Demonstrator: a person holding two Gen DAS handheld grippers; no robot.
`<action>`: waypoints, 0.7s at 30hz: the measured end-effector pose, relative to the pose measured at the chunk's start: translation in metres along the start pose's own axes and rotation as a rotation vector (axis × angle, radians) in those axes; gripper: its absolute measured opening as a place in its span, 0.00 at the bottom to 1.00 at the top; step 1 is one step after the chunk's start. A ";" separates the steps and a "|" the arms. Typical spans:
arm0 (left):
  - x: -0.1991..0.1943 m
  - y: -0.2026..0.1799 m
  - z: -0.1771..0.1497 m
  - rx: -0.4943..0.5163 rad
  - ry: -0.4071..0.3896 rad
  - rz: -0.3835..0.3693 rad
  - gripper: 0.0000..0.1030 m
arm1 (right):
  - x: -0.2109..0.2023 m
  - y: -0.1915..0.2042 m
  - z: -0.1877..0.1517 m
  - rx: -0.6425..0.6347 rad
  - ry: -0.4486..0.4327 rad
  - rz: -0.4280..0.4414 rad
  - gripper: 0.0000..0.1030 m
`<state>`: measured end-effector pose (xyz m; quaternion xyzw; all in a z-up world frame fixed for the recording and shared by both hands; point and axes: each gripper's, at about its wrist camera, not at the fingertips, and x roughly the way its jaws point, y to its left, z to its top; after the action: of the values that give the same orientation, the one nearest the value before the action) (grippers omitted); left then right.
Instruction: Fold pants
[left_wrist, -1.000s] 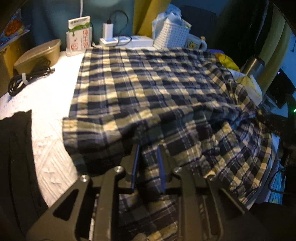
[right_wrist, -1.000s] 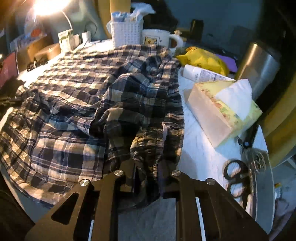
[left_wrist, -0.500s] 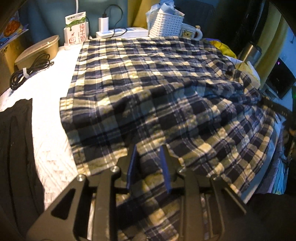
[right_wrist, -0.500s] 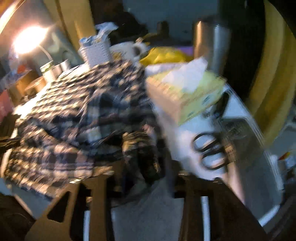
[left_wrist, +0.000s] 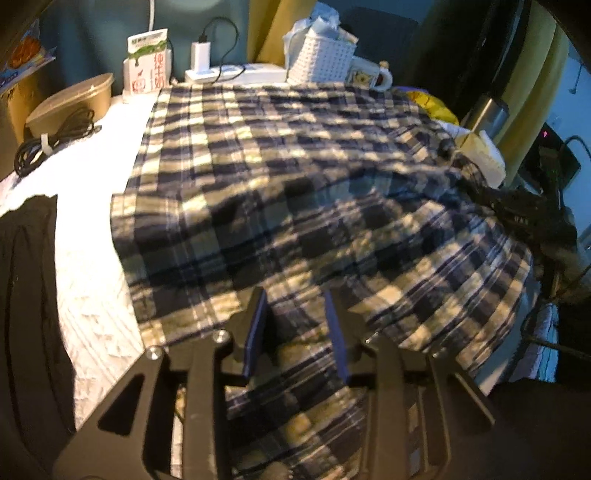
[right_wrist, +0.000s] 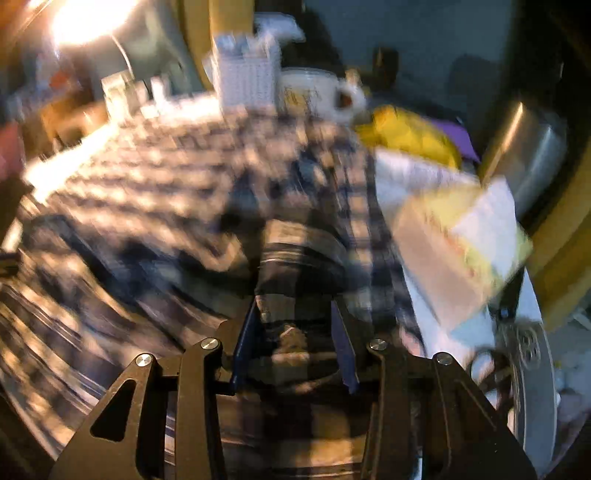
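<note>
Nearest the lens, the left gripper (left_wrist: 295, 295) stood spread, its jaws having just been opening, with a ridge of the plaid pants (left_wrist: 280, 177) between them but unpinched. The right gripper (right_wrist: 293, 310) was also parted over bunched cloth, in a blurred view. The pants lay across the white table (left_wrist: 85, 258). Farther back stood a carton (left_wrist: 147, 59) with red Chinese characters I could not read, then a white basket (left_wrist: 321, 55) and mug (left_wrist: 369, 74).
</note>
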<state>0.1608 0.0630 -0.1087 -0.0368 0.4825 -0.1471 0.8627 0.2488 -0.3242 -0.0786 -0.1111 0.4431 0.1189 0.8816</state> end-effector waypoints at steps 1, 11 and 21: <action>-0.001 0.000 -0.003 0.007 -0.021 -0.003 0.37 | -0.002 -0.003 -0.005 0.019 0.005 0.000 0.40; -0.028 0.007 -0.024 -0.021 -0.079 -0.040 0.61 | -0.060 0.000 -0.029 0.060 -0.085 -0.078 0.43; -0.065 -0.003 -0.085 0.039 -0.078 -0.011 0.83 | -0.085 0.027 -0.056 0.056 -0.130 -0.049 0.67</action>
<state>0.0565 0.0860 -0.1000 -0.0281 0.4454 -0.1596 0.8805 0.1489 -0.3250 -0.0453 -0.0890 0.3852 0.0919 0.9139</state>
